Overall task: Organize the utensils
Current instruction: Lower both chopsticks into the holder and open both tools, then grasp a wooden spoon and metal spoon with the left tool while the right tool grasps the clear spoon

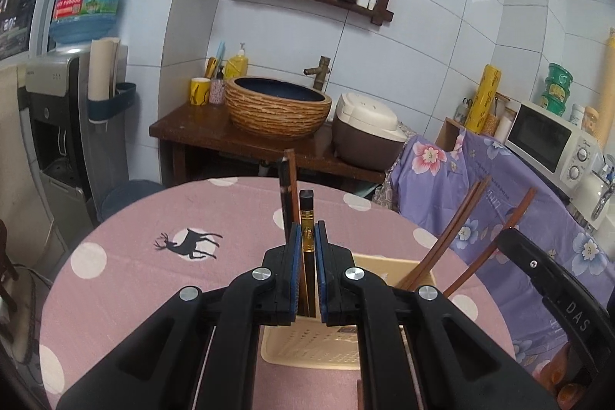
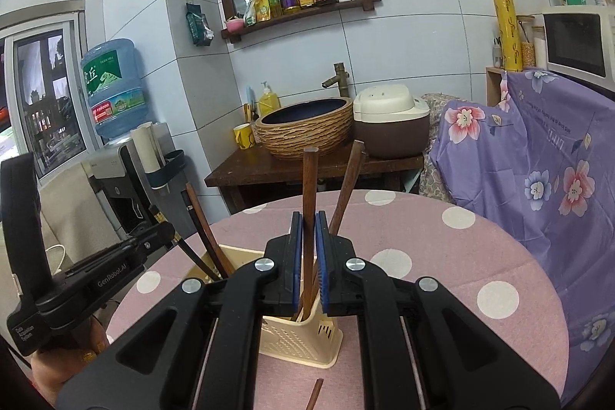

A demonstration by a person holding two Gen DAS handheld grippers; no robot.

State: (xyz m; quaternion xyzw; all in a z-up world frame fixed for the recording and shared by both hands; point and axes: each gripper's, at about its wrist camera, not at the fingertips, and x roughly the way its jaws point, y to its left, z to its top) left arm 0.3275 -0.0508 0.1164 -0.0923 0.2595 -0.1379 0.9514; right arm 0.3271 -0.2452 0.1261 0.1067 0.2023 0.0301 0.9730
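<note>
Left gripper [image 1: 307,269] is clamped tight on a black chopstick [image 1: 306,214], blue pads pinching it below its amber band, and the stick stands upright with its lower end down inside the basket [image 1: 307,344]. Right gripper [image 2: 307,262] is doing the same job on a brown chopstick [image 2: 309,187], jaws pressed together on the shaft, tip already dipping into the cream basket below it.

Both sticks look light, thin and stiff, so no sag to worry about, but that lacquered black one is likely slick; a pinch on the middle of the shaft, flat pads square to it, is what keeps it from swivelling. The wooden one should grip easier. Neither is fragile, so letting go low over the holder seems safe enough.

Looking outward: more sticks already lean in the basket, a brown one [image 2: 348,183] beside the right gripper's catch and a dark pair [image 2: 200,229] at the far compartment. One stray stick [image 2: 313,395] lies on the table [image 2: 442,275] in front of the basket, not yet collected. My read is that it's the next pickup, and flat on cloth it'll need a pinch across the shaft.
</note>
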